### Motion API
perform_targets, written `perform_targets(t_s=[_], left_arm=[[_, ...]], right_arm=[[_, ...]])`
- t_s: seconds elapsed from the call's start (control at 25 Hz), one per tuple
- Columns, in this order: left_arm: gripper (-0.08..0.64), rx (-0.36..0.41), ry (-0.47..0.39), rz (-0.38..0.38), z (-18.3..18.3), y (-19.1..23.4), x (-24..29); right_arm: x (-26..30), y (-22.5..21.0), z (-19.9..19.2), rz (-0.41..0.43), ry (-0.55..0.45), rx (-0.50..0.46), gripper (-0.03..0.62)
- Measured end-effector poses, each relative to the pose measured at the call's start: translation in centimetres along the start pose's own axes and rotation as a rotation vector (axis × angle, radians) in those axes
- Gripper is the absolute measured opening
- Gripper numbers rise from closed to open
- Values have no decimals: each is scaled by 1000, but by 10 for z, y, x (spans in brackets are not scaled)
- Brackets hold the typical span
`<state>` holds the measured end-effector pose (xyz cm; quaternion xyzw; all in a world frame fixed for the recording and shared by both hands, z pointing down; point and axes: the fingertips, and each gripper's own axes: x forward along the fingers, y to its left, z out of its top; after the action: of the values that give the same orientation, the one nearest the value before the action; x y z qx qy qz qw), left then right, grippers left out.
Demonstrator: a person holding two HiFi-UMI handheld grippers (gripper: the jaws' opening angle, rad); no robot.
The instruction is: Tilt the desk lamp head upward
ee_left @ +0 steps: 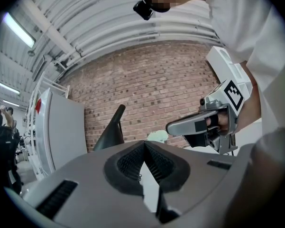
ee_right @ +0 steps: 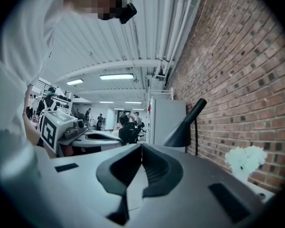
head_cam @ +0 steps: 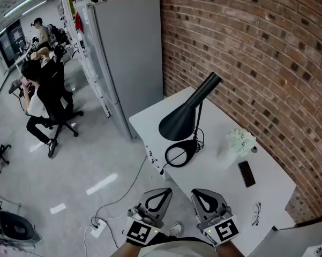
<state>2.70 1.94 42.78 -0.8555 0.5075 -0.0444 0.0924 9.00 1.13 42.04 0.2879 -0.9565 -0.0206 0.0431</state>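
A black desk lamp stands on the white desk (head_cam: 268, 189) by the brick wall. Its cone head (head_cam: 186, 114) slopes down to the left, above a ring base (head_cam: 179, 154). Both my grippers hover near the desk's front edge, well short of the lamp. In the head view my left gripper (head_cam: 164, 194) and right gripper (head_cam: 202, 195) sit side by side, each shut with nothing between the jaws. The lamp head (ee_left: 111, 129) shows beyond my left gripper (ee_left: 144, 145), and the lamp head (ee_right: 184, 128) rises beyond my right gripper (ee_right: 141, 147).
On the desk are white flowers in a vase (head_cam: 239, 141), a dark phone (head_cam: 246, 173) and glasses (head_cam: 256, 213). A tall grey cabinet (head_cam: 129, 52) stands left of the desk. A power strip (head_cam: 98, 228) lies on the floor. A person (head_cam: 43, 98) sits at far left.
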Motion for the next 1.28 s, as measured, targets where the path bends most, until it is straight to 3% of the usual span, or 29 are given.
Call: perform_targets(t_s=[0.28,0.48,0.6,0.76,0.88,1.12,1.28], left_arm=[[6,5,15,74,-3,31,-5],[6,-38,11,70,-12,45,5],[6,-75,-10,54,-18,59,17],[6,-34,-27,27,-16,90,33],[6,-50,-19,10,-23,102,47],[6,26,2,-15,-33,119,77],[6,36,20,-47,-46,123,92]], right_arm=[[26,0,7,62,-11,-7,17],[46,-5,4,65,28,-16,17],[63,-14,4,47,40,-14,17],[83,-24,11,14,35,-22,17],[89,-35,9,-27,47,-19,17],[100,-59,10,-98,51,-13,17],[105,-69,8,-135,54,-5,17]])
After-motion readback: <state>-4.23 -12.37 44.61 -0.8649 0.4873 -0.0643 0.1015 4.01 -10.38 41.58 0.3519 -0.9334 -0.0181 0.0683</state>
